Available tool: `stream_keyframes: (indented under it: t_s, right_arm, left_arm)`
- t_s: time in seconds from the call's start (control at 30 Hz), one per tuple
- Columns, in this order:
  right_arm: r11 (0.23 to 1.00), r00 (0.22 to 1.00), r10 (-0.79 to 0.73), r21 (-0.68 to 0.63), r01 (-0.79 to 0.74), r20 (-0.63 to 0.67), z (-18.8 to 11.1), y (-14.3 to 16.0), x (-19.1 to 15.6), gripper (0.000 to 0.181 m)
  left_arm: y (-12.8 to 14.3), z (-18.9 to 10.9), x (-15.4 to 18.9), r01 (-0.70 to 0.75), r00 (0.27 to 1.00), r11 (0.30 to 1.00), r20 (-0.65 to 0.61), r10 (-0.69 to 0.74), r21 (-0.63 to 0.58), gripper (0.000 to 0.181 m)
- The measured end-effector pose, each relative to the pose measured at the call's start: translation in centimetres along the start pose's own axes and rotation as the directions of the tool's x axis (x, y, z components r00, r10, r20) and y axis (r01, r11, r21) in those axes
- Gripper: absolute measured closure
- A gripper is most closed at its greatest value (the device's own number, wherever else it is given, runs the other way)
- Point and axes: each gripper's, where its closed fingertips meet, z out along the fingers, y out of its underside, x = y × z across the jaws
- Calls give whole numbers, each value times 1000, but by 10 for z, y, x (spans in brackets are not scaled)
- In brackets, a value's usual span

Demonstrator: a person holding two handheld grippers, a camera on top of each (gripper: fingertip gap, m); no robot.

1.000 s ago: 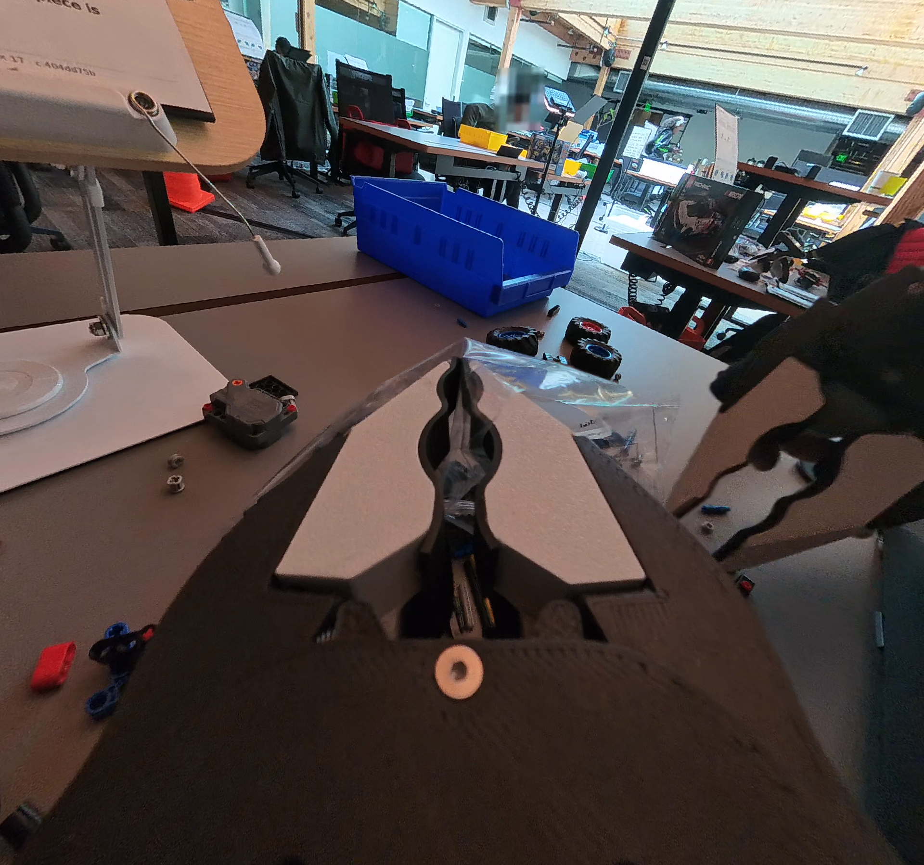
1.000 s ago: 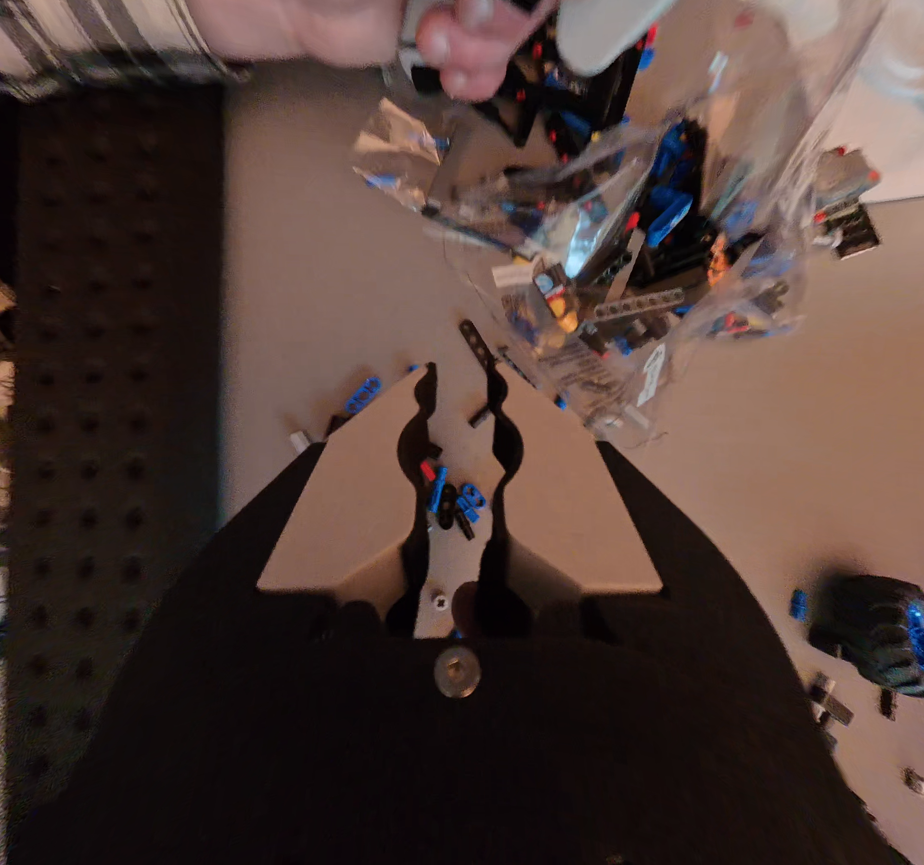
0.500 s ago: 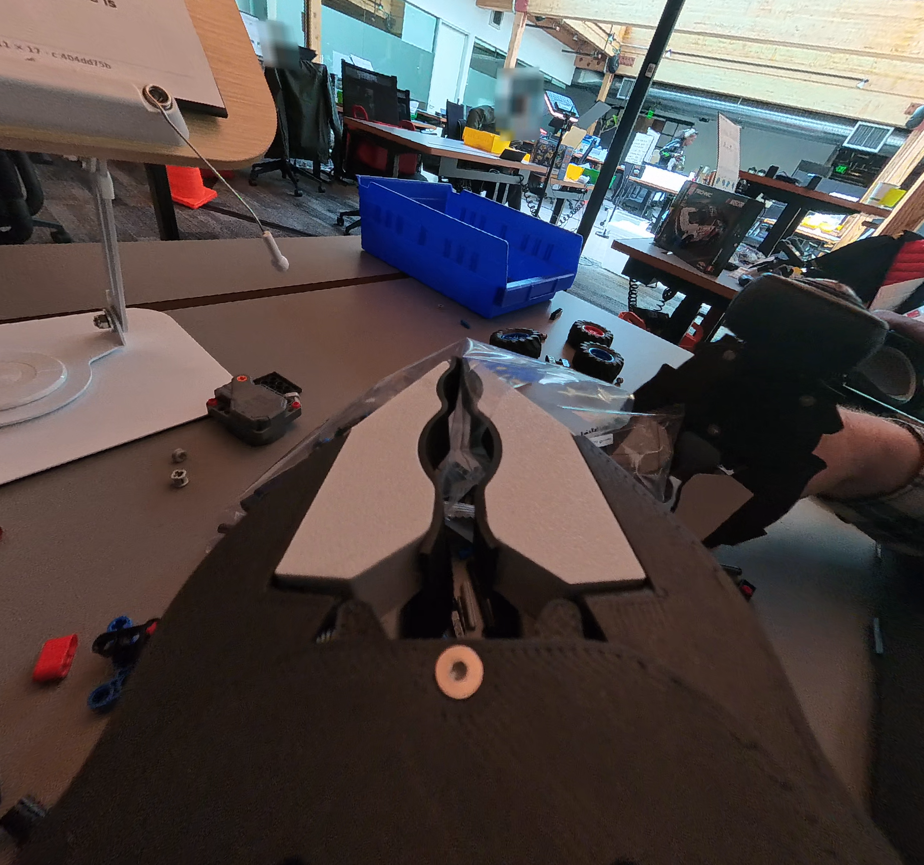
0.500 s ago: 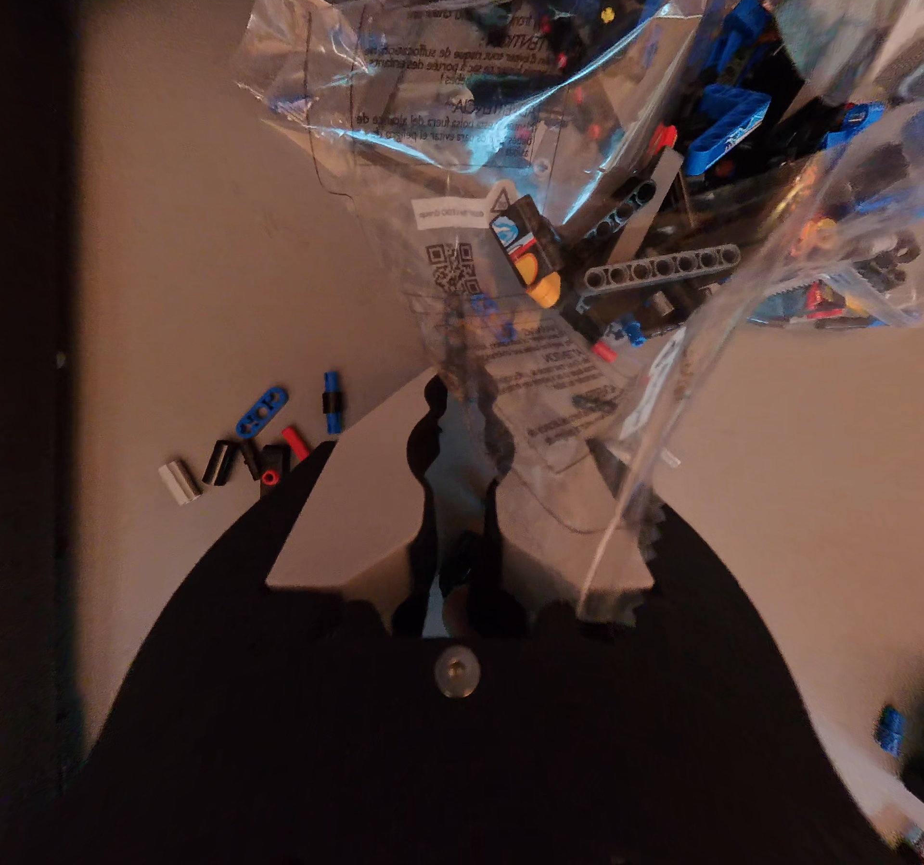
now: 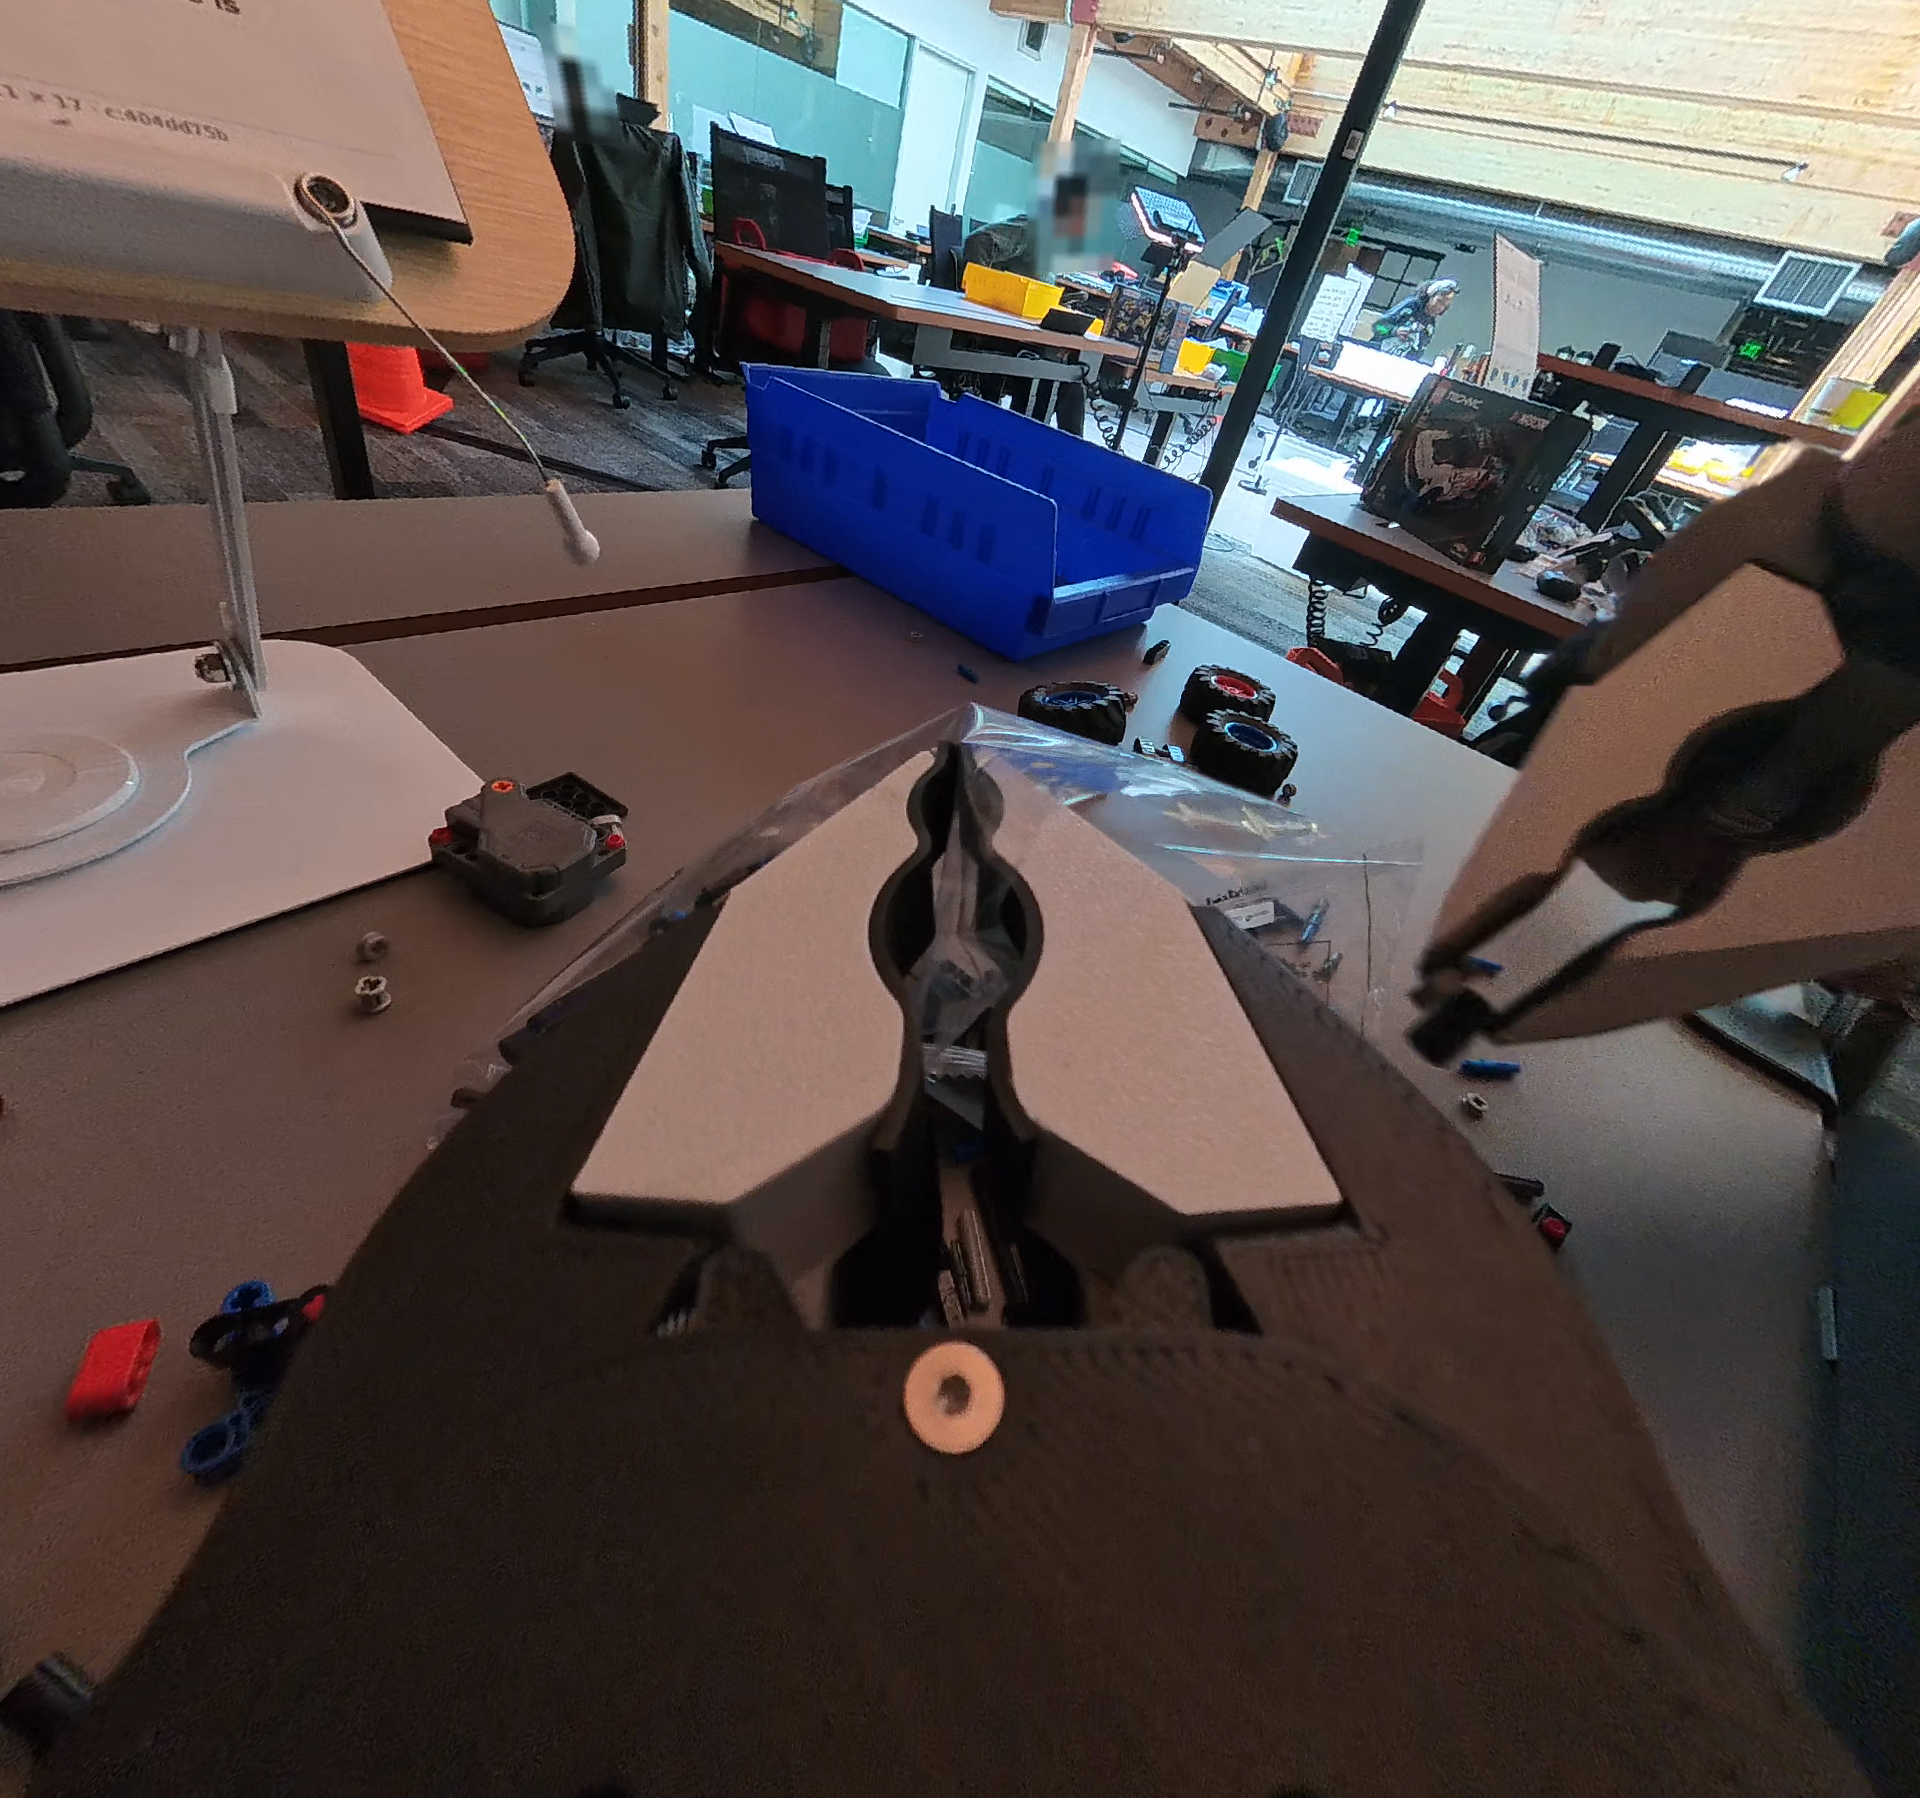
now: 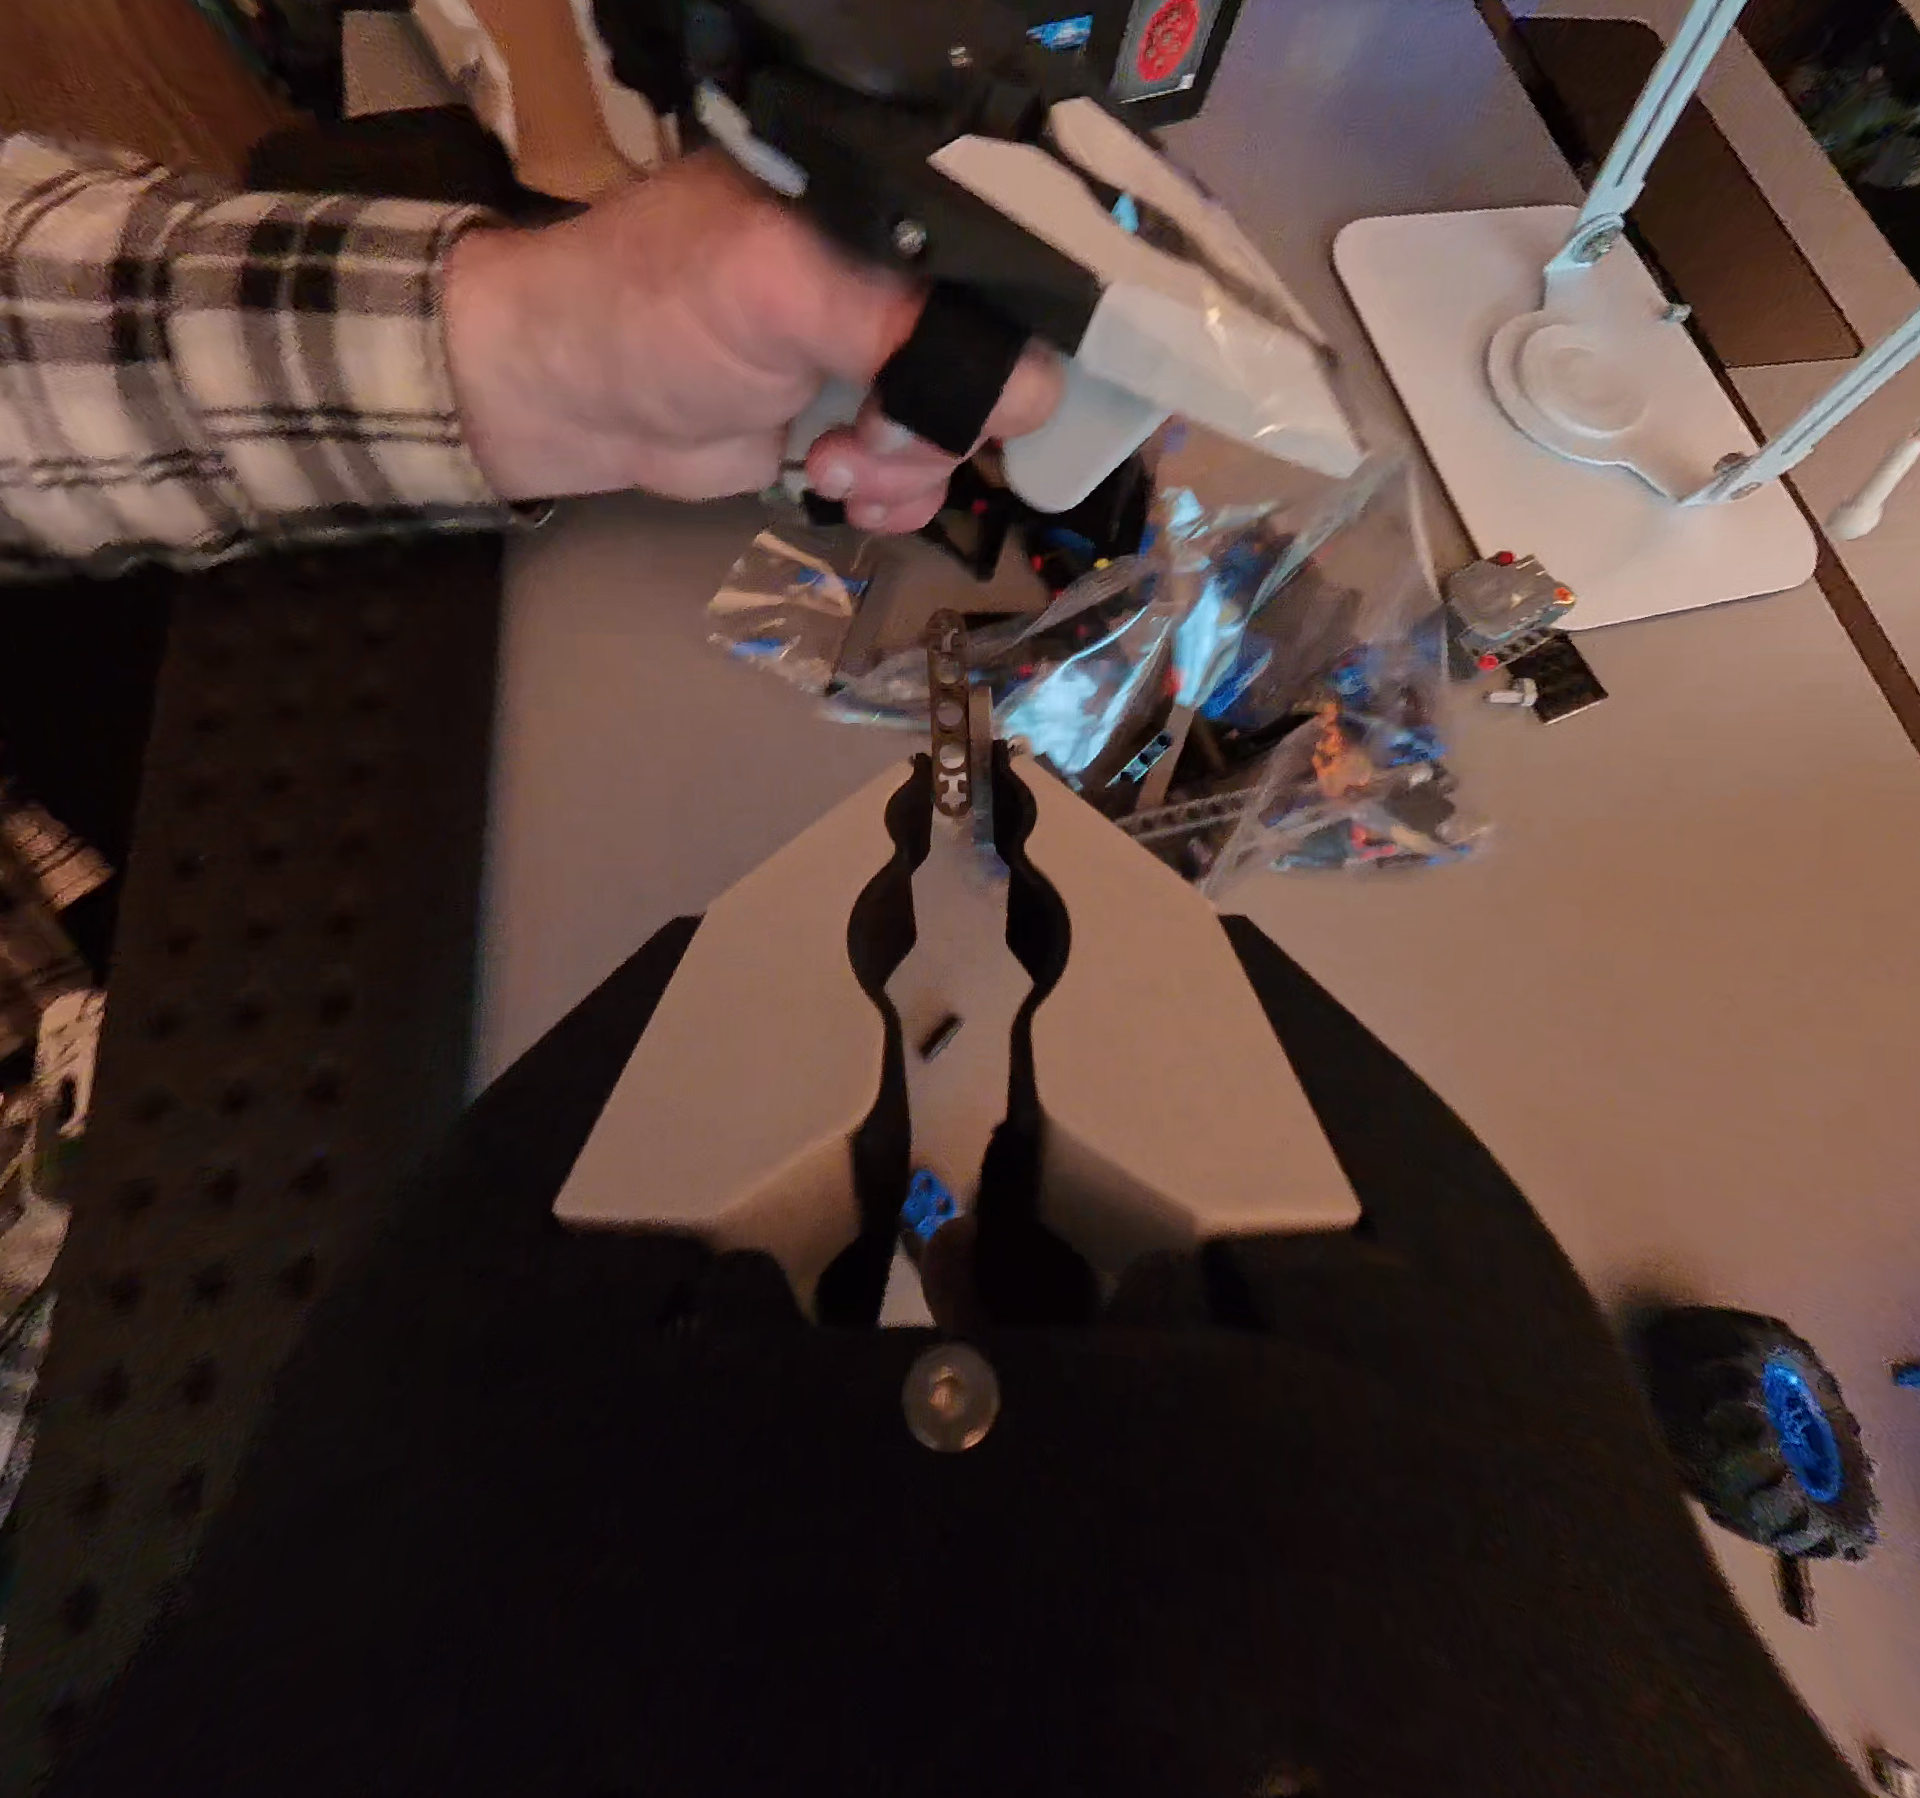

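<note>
right gripper [image 6: 951, 772] clamps a dark perforated beam [image 6: 948, 709] at its tips, raised over the grey table [image 6: 1558, 1021] | left gripper [image 5: 956, 772] jaws closed on a clear plastic bag [image 5: 1226, 813] of small parts | grey motor block [image 5: 530, 839] left | black wheels [image 5: 1242, 746] beyond | blue bin [image 5: 966, 512] farthest

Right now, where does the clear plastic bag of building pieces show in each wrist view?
Left wrist view: the clear plastic bag lies at centre, pinched in the left gripper and spreading right over the table.
Right wrist view: the bag is at upper centre, hanging from the left gripper onto the table, just beyond the right gripper, which grips a dark holed beam.
Shared landmark: the white stand base.
</note>
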Motion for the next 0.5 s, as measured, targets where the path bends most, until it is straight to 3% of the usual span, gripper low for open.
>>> stream_keyframes:
  t_s: [0.1,0.17,0.2,0.37,0.5]
  right_arm:
    - [999,993,19,-38,-24,-120,26,-5,31,171]
    - [991,981,19,-124,-44,-193,41,3,48,155]
    - [991,981,5,-134,-31,-194,43,3,49,156]
    - [1000,979,-7,-20,3,-203,8,-10,42,159]
    - [995,985,85,-30,-90,-150,-19,20,41,160]
  left_arm:
    - [0,0,0,-1,1000,1000,-1,1,0,181]
    - [1,-1,-1,-2,1000,1000,2,2,-1,181]
    - [1,-1,-1,-1,1000,1000,4,1,-2,181]
    - [0,0,0,0,1000,1000,0,0,0,181]
    - [-1,0,-1,-1,1000,1000,4,1,0,181]
